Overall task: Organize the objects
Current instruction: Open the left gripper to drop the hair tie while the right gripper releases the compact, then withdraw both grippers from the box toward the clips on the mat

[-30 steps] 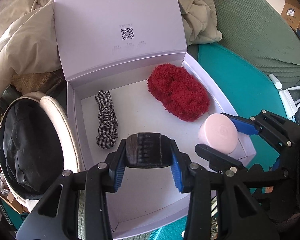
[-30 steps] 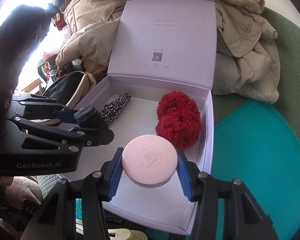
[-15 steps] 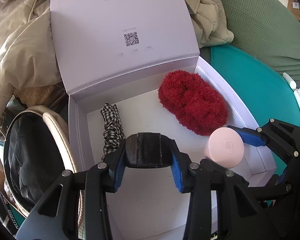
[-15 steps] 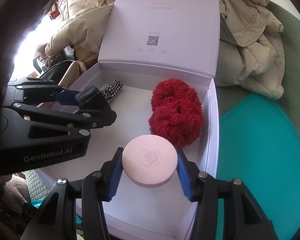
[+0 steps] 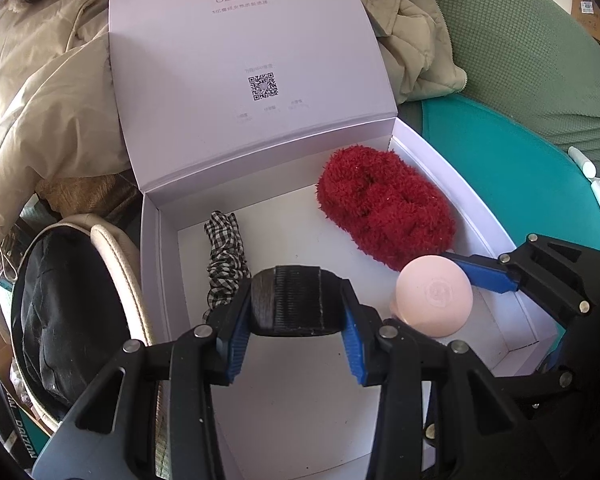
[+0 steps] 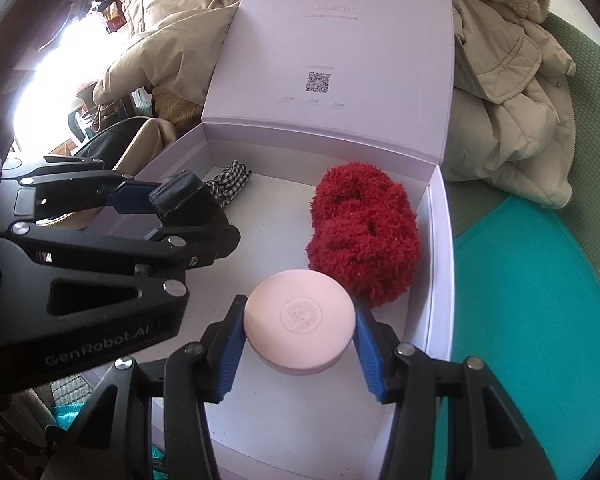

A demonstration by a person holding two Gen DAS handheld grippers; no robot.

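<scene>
**A:** Where does the pink round case sit against the box?

**B:** Clamped edge to edge between the blue pads of the right gripper, flat face up, over the box floor in the near right part. Whether it touches the floor I can't tell. The red fluffy scrunchie lies just beyond it, toward one o'clock, almost touching.

**A:** And the other claw?

**B:** The left gripper is closed on a black ribbed band, gripped across its width, over the middle of the box. The checked scrunchie lies at eleven o'clock from it, long axis running away toward the lid.

**A:** So which goes down first?

**B:** Probably the case; bare floor lies right beneath it, at six o'clock from the red scrunchie. The band has free floor between the two scrunchies.
</scene>
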